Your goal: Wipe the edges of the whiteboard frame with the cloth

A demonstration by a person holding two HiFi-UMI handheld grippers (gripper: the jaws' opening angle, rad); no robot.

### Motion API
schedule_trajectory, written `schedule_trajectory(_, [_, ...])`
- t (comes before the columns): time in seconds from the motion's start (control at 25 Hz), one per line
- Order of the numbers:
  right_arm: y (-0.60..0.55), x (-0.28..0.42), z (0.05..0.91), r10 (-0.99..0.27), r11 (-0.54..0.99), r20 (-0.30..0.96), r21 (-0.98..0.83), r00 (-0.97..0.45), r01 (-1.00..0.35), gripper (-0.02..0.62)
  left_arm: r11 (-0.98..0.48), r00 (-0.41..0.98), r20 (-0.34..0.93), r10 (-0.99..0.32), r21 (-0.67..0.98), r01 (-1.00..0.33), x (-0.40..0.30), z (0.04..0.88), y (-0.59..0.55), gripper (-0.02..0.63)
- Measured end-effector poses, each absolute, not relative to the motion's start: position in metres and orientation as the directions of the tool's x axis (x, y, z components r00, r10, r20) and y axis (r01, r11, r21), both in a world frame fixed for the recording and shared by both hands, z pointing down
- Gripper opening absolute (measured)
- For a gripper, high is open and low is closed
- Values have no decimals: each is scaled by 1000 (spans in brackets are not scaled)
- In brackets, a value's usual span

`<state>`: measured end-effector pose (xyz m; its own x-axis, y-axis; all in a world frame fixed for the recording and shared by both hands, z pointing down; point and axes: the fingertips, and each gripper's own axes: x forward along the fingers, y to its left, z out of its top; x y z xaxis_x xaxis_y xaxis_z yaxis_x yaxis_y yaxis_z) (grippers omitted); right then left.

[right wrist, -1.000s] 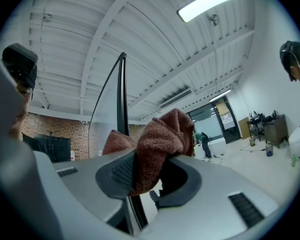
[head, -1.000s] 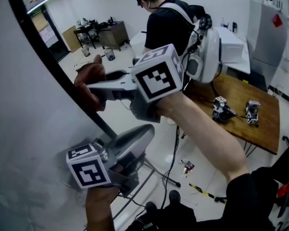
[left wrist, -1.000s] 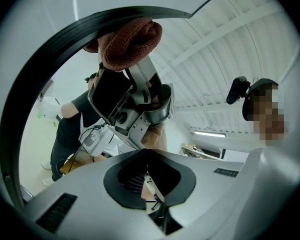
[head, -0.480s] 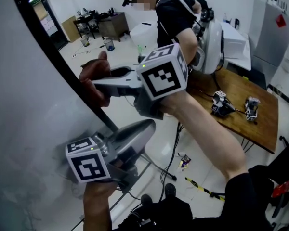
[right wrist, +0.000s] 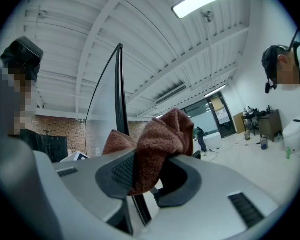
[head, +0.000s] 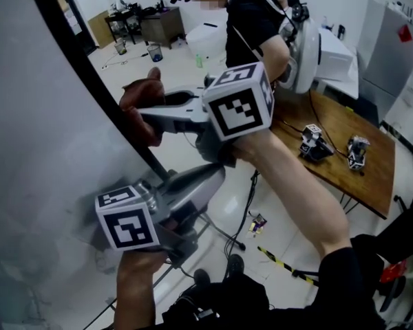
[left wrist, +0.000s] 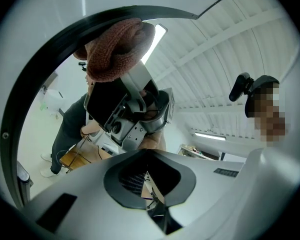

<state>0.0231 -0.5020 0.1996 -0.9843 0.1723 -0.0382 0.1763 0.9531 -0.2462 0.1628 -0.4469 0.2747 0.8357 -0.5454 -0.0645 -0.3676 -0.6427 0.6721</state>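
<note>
The whiteboard's black frame (head: 89, 81) runs diagonally down the left of the head view. A reddish-brown cloth (head: 139, 105) is pressed against that edge, with my right gripper (head: 148, 119) shut on it. In the right gripper view the cloth (right wrist: 160, 144) bulges out of the jaws beside the frame (right wrist: 121, 94). My left gripper (head: 217, 174) hangs lower, just off the frame's lower stretch, jaws shut with nothing in them. The left gripper view looks up along the curved frame (left wrist: 20, 94) at the cloth (left wrist: 115, 49) and the right gripper's body (left wrist: 135, 109).
A person in black (head: 251, 19) stands at the back by white equipment. A wooden table (head: 361, 170) at the right carries two small devices (head: 315, 143). Cables (head: 246, 212) and the board's stand legs cross the floor below. A white cabinet (head: 392, 47) stands far right.
The cloth in my right gripper has stayed on the frame edge, shifting only slightly along it. My left gripper has hardly moved. The person at the back has turned.
</note>
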Motion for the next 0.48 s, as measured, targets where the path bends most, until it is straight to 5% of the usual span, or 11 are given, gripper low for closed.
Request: schedule_trajectory(0.48, [-501,22,234,160,945,-5,-289,-987,155,110,-614,843,-57,-535,711,-341,162,302,-448,-12])
